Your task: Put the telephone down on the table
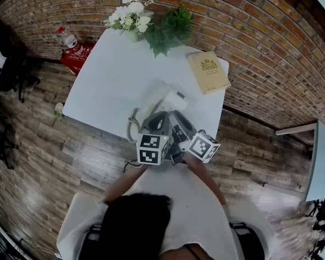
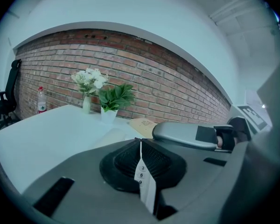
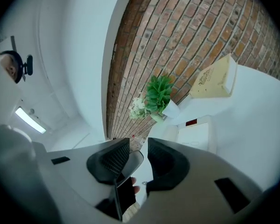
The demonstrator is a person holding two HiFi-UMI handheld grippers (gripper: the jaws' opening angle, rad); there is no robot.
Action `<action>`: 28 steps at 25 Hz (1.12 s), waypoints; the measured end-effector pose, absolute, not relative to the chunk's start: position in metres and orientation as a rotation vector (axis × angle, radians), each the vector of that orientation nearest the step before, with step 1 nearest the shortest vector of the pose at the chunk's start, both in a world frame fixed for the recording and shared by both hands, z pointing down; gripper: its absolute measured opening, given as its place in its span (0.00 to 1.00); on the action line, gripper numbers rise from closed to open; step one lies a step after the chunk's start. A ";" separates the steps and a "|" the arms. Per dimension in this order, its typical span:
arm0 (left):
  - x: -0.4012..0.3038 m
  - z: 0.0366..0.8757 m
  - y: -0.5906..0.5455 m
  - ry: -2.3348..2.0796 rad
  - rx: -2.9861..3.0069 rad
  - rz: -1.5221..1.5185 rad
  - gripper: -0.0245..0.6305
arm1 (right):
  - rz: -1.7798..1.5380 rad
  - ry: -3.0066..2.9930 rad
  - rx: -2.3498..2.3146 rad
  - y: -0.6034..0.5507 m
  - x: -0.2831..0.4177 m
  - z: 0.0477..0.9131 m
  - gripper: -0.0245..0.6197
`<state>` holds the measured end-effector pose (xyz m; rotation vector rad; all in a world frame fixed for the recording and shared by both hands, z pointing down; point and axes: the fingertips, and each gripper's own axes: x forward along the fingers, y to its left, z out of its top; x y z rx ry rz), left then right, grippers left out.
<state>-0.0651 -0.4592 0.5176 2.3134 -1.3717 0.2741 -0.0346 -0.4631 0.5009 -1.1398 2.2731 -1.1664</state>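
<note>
A brick wall point(image 1: 249, 42) runs along the far and right sides of the room, above a wooden floor point(image 1: 38, 145). A white table point(image 1: 108, 75) stands against the wall. A dark office chair point(image 1: 8, 53) is well off to its left.

The white telephone point(image 1: 161, 102) is at the near edge of the table, with its coiled cord point(image 1: 132, 128) hanging at its near left. The pictures do not show whether its base is fully down on the tabletop.

The 2 grippers are side by side just near of the telephone, both reaching toward it. The left gripper point(image 2: 140, 146) has its jaws pressed together on a thin white strip point(image 2: 144, 181) printed with 3, 6 and 9. Whether the strip belongs to the telephone cannot be told. The right gripper point(image 3: 139, 155) has its jaws a narrow gap apart. A pale grey rounded edge lies against 1 pad and the other pad is clear of it. The telephone's white body shows beyond the gap.

A tan book point(image 1: 208, 72) lies at the far right corner of the table. A green plant point(image 1: 170, 28) and a vase of white flowers point(image 1: 131, 16) stand together at the far edge. On the floor to the left, a bottle point(image 1: 67, 38) stands on a red box point(image 1: 76, 58).
</note>
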 end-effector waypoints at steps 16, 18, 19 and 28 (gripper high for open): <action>-0.074 0.513 -0.461 -1.401 2.313 0.241 0.09 | -0.962 2.440 -1.398 -0.467 -0.035 0.493 0.14; -0.076 0.513 -0.461 -1.402 2.309 0.236 0.09 | -0.948 2.457 -1.428 -0.467 -0.036 0.493 0.14; -0.077 0.513 -0.461 -1.403 2.309 0.233 0.09 | -0.924 2.472 -1.452 -0.467 -0.036 0.492 0.14; -0.078 0.508 -0.465 -1.403 2.326 0.207 0.09 | -0.806 2.583 -1.592 -0.471 -0.037 0.491 0.12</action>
